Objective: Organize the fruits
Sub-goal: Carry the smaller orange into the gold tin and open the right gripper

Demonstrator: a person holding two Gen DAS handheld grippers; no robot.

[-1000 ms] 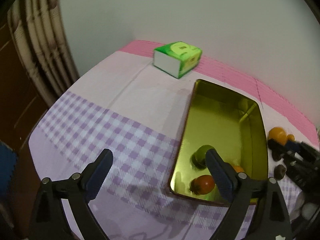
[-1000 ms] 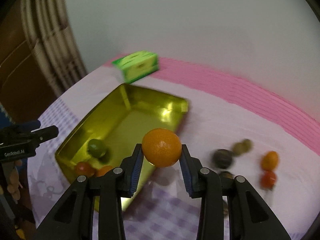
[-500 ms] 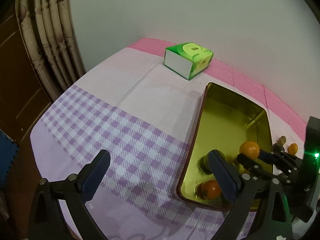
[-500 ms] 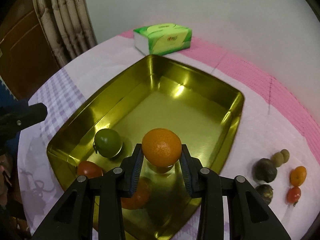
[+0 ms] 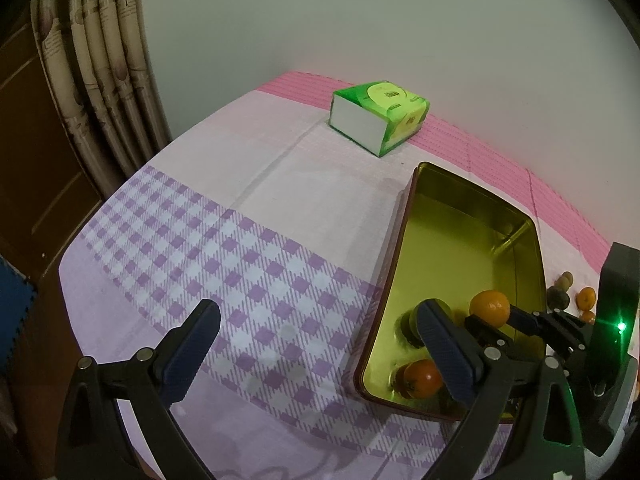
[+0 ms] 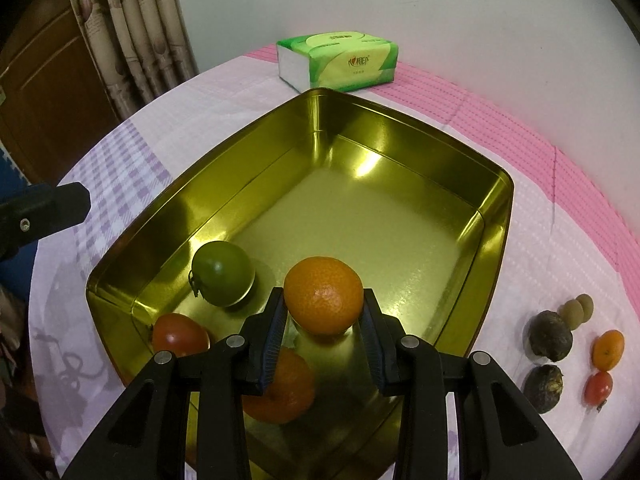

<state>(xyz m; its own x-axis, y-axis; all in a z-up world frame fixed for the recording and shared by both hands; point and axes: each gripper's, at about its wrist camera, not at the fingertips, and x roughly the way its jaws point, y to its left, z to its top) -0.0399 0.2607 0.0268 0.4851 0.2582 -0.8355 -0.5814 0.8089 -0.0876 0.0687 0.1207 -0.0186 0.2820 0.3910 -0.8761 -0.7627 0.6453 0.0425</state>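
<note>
The right gripper point(image 6: 323, 322), clamped on the orange point(image 6: 324, 294), has come in from beside the gold tin point(image 6: 502, 216) and now hangs low over its near end, by the green fruit point(image 6: 222, 273). Release looks next. The left gripper point(image 5: 316, 344) waits wide and empty beside the tin.

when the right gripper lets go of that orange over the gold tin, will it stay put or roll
The orange is round, so it will probably roll a little on the gold tin's smooth floor. The walls should contain it. It may bump the green fruit.
</note>
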